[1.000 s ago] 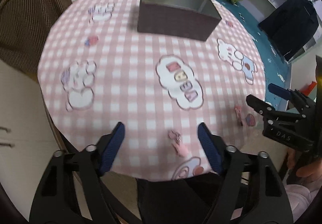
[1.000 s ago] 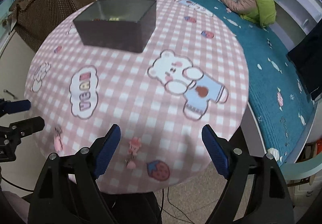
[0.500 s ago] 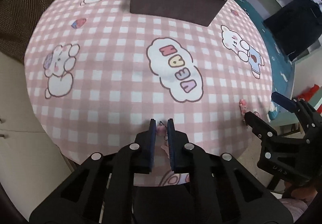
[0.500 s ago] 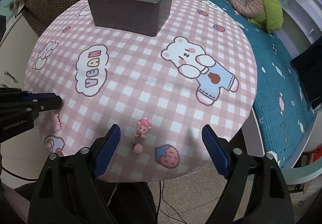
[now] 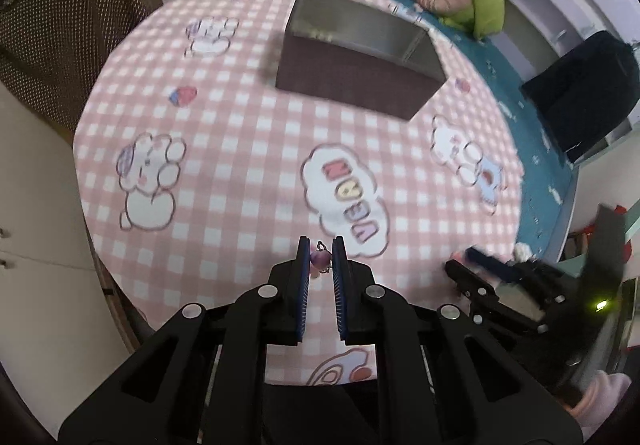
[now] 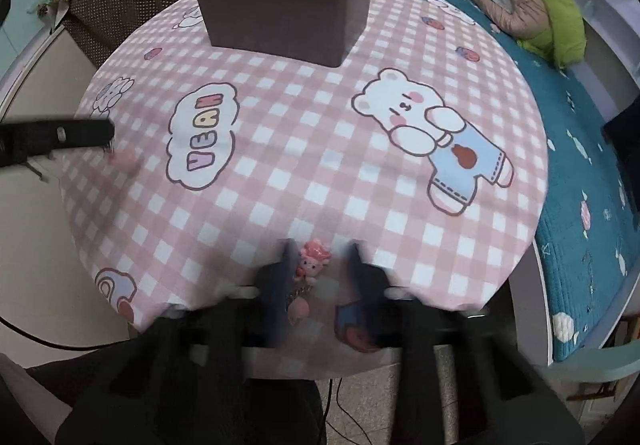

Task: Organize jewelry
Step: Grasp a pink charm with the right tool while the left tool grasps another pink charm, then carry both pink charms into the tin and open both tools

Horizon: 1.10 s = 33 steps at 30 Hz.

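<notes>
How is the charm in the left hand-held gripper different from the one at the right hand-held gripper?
The left hand-held gripper is shut on a small pinkish charm. The right hand-held gripper is closing around a pink figure charm, which lies on the checked cloth with its chain trailing. Both are pink.

Two grippers (image 5: 320, 259) (image 6: 320, 265), two pink charms (image 5: 320, 260) (image 6: 311, 263), and one dark box (image 6: 280, 15) far on the tabletop (image 6: 280, 173).
</notes>
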Each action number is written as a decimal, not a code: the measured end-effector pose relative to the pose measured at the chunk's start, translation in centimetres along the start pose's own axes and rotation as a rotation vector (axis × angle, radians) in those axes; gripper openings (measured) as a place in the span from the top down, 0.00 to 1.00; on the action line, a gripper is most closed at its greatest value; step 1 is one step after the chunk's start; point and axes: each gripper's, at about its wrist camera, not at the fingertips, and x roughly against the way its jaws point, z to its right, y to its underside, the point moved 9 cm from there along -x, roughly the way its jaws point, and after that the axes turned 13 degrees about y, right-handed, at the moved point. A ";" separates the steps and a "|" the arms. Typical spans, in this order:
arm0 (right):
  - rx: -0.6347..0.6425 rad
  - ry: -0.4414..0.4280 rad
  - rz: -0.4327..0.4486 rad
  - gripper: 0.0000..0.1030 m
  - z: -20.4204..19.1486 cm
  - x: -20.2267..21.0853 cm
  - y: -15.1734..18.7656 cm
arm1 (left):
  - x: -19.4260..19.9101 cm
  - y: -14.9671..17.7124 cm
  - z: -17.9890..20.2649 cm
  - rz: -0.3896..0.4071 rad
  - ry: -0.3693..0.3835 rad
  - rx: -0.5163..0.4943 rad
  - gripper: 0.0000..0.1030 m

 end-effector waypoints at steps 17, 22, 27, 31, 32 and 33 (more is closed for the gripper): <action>-0.188 -0.070 0.130 0.85 4.6 4.0 -8.6 | 3.1 -6.7 2.7 0.104 -0.029 -0.055 0.89; -0.183 -0.049 0.189 0.85 4.8 4.6 -12.8 | 3.1 -9.9 3.6 0.126 0.010 -0.070 0.89; -0.178 -0.034 0.207 0.85 4.3 4.3 -15.8 | 1.6 -12.4 3.9 0.102 0.030 -0.110 0.89; -0.172 -0.027 0.187 0.85 3.9 2.9 -17.4 | -0.1 -13.9 3.5 0.074 0.039 -0.123 0.89; -0.174 -0.031 0.181 0.85 3.8 2.6 -17.6 | -0.5 -14.3 3.3 0.067 0.044 -0.124 0.89; -0.176 -0.034 0.173 0.85 3.6 2.3 -17.8 | -0.9 -14.7 3.1 0.062 0.046 -0.127 0.89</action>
